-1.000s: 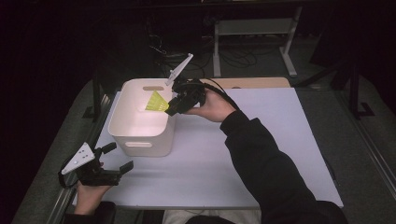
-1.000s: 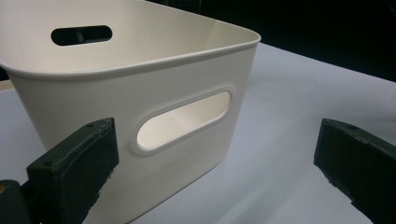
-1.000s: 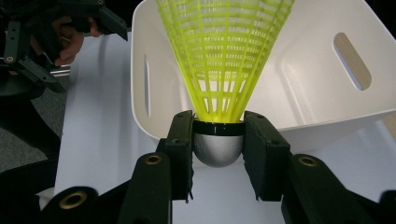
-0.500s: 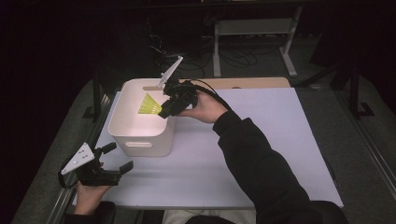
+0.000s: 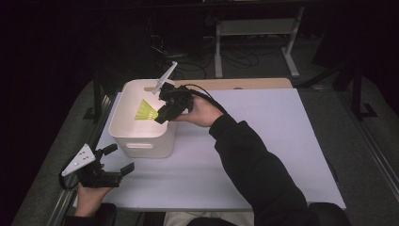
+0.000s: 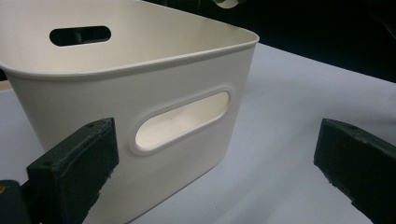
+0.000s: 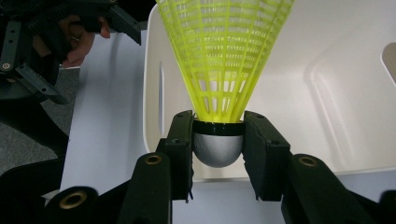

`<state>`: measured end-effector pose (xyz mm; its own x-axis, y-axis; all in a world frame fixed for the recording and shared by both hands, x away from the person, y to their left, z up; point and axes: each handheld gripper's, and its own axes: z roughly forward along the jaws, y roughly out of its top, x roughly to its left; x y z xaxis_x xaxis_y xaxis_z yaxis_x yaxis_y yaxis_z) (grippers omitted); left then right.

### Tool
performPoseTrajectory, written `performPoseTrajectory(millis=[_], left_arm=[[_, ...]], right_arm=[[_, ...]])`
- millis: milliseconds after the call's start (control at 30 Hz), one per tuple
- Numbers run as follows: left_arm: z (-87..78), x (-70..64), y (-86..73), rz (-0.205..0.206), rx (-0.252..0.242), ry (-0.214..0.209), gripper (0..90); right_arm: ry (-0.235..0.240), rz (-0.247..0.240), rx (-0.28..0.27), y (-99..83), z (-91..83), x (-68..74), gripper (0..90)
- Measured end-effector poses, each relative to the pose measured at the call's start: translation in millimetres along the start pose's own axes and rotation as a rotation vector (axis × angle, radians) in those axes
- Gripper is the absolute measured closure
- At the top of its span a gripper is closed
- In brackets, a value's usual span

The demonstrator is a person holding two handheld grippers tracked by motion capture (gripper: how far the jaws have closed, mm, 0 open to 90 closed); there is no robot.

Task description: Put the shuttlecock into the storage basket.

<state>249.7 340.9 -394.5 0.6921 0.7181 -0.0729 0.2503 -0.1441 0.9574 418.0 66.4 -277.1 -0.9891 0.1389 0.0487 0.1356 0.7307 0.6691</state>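
Observation:
A yellow plastic shuttlecock (image 5: 146, 111) (image 7: 224, 60) with a grey cork hangs over the inside of the white bin (image 5: 123, 129) (image 7: 355, 93). My right gripper (image 5: 162, 115) (image 7: 218, 140) is shut on its cork, skirt pointing away into the bin. The bin (image 6: 140, 60) has oval handle cut-outs in its walls. My left gripper (image 5: 115, 162) (image 6: 219, 163) stands open near the table's front left, just in front of the bin's near wall, with nothing between its jaws.
A white mat (image 5: 263, 141) covers the table; its wooden edge (image 5: 244, 84) shows at the back. A metal stand (image 5: 256, 33) and cables lie on the dark floor beyond. The person's right sleeve (image 5: 254, 165) crosses the mat's middle.
My right gripper has carried the shuttlecock leftward and lower, from the bin's right rim to over its interior. The left gripper has stayed put.

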Motion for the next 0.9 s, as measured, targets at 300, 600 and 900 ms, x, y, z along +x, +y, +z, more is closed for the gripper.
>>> performPoseTrajectory(millis=[300, 600, 900], left_arm=[[-0.3, 0.0, 0.0, -0.001, 0.0, -0.001, 0.0], [-0.2, 0.0, 0.0, -0.001, -0.001, -0.002, 0.0], [-0.3, 0.0, 0.2, 0.0, -0.001, -0.002, 0.0]], right_arm=[[0.022, 0.002, 0.018, -0.3, 14.9, -0.4, 63.3], [0.039, 0.005, 0.015, -2.2, 23.1, 0.4, 63.3], [0.05, 0.005, 0.013, -3.4, 32.2, 0.1, 63.2]])
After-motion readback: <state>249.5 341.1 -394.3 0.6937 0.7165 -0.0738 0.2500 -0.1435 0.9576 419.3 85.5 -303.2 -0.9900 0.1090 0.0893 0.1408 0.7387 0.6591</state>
